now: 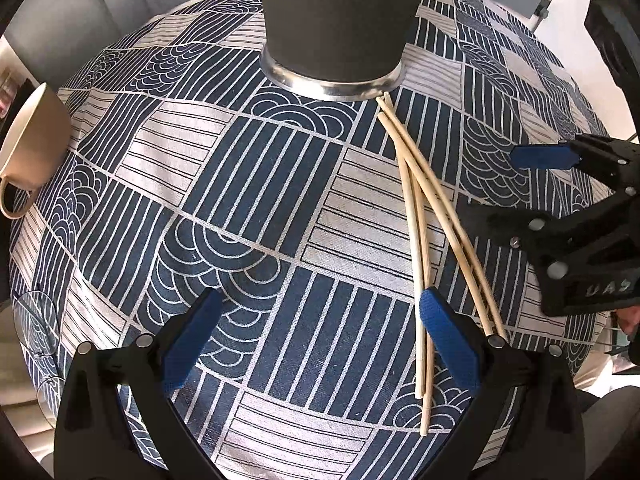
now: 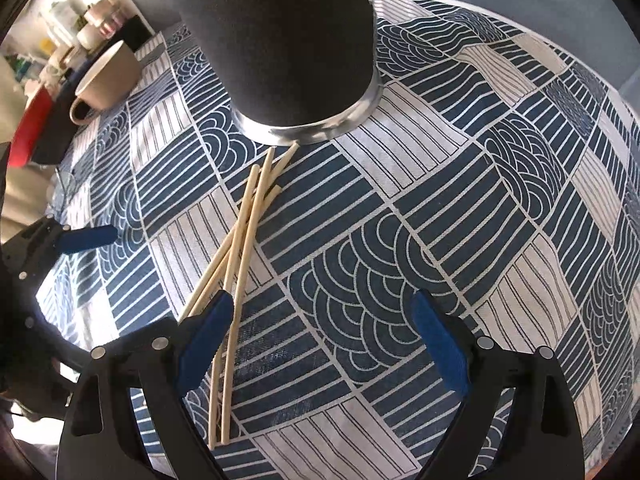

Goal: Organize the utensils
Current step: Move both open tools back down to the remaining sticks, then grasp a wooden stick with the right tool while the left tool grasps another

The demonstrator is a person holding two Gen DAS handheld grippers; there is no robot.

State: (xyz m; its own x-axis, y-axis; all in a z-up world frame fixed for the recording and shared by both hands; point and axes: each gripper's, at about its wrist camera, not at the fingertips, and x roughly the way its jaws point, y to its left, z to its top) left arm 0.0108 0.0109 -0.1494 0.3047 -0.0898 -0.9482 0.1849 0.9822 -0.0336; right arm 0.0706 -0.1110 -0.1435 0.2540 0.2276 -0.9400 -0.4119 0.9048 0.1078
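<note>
Left gripper point(image 1: 320, 336) spread wide, empty. Right gripper point(image 2: 320, 344) likewise. Chopsticks point(image 1: 420, 208) loose on patterned tablecloth point(image 1: 248, 200), long axis toward dark tumbler point(image 1: 336, 24), tips touching its base; crossed under each gripper's inner finger, neither clearly nearer.

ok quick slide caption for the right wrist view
Open right claw hovers over loose chopsticks lying beside a dark tumbler on a blue patterned tablecloth.

tumbler point(image 1: 336, 20) top cropped, shelf clutter point(image 2: 80, 20) perhaps bottles, blurred
</note>
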